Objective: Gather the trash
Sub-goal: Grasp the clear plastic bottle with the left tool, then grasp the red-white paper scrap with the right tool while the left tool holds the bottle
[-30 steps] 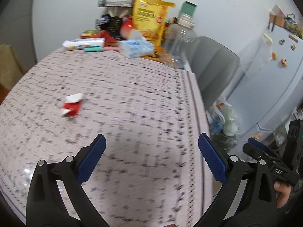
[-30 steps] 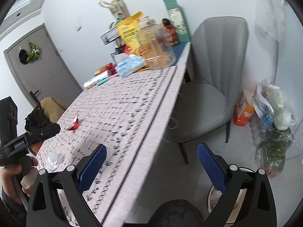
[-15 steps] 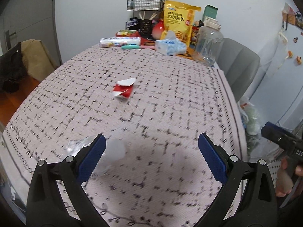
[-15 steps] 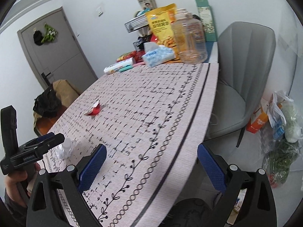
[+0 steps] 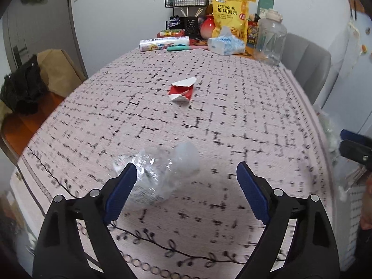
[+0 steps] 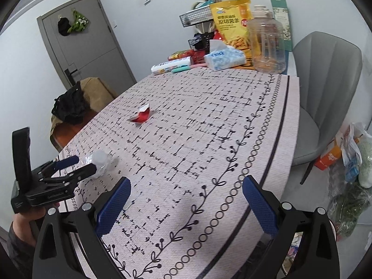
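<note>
A crushed clear plastic bottle (image 5: 160, 172) lies on the patterned tablecloth (image 5: 232, 116) near the table's front left corner. My left gripper (image 5: 183, 181) hangs over it with jaws closing. The bottle sits between the fingers, close against the left pad and well apart from the right one. From the right wrist view the left gripper (image 6: 76, 165) straddles the bottle (image 6: 102, 161). Farther up the table a red and white crumpled wrapper (image 5: 182, 89) (image 6: 141, 116) lies alone. My right gripper (image 6: 186, 200) is open over the cloth's front edge with nothing in it.
At the table's far end stand a yellow snack bag (image 5: 231, 16), a tissue pack (image 5: 225, 44), a clear jar (image 5: 269, 39) and a wire rack (image 5: 186, 0). A grey chair (image 6: 325, 88) and bags (image 6: 353, 153) are on the right; a wooden chair (image 5: 16, 127) with a brown bag is left.
My left gripper swung left and sank toward the table's front corner, bringing the crushed bottle between its jaws, which narrowed a little. My right gripper moved left, from over the chair to over the table.
</note>
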Action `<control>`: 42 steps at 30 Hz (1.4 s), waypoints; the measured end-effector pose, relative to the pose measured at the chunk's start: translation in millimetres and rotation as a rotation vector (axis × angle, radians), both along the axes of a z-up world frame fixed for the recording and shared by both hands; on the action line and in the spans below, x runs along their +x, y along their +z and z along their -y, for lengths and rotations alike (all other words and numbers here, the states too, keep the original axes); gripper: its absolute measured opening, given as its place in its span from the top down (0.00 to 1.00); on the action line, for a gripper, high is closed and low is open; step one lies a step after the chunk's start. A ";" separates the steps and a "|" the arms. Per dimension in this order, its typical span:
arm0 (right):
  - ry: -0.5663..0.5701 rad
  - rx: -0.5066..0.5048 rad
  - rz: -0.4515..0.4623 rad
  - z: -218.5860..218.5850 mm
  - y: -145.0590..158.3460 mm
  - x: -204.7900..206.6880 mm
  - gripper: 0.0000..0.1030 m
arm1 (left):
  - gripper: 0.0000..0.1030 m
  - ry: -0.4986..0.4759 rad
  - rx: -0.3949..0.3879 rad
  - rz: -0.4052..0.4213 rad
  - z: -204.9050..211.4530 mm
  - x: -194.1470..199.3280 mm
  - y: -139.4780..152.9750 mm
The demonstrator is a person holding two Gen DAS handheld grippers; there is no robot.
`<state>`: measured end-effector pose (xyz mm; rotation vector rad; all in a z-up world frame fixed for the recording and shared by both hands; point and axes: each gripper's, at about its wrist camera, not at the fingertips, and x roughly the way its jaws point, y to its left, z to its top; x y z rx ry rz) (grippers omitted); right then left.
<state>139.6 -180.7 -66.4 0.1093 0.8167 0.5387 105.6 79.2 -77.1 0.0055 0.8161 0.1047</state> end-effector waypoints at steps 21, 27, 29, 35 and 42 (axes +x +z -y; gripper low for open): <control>0.049 -0.046 -0.016 -39.3 -7.6 23.7 0.10 | 0.62 0.072 0.188 0.024 -5.2 27.2 -1.1; 0.087 -0.085 0.008 -75.1 1.2 36.4 0.12 | 0.67 0.157 0.041 0.122 -43.7 19.9 22.0; 0.100 -0.101 0.015 -88.7 3.6 41.9 0.14 | 0.67 0.172 -0.020 0.138 -57.9 17.4 24.8; 0.129 -0.138 0.024 -125.7 2.6 55.3 0.18 | 0.69 0.231 -0.137 0.180 -93.6 8.9 26.0; 0.150 -0.185 0.021 -171.0 -6.7 81.0 0.21 | 0.69 0.283 -0.250 0.217 -128.8 2.4 23.6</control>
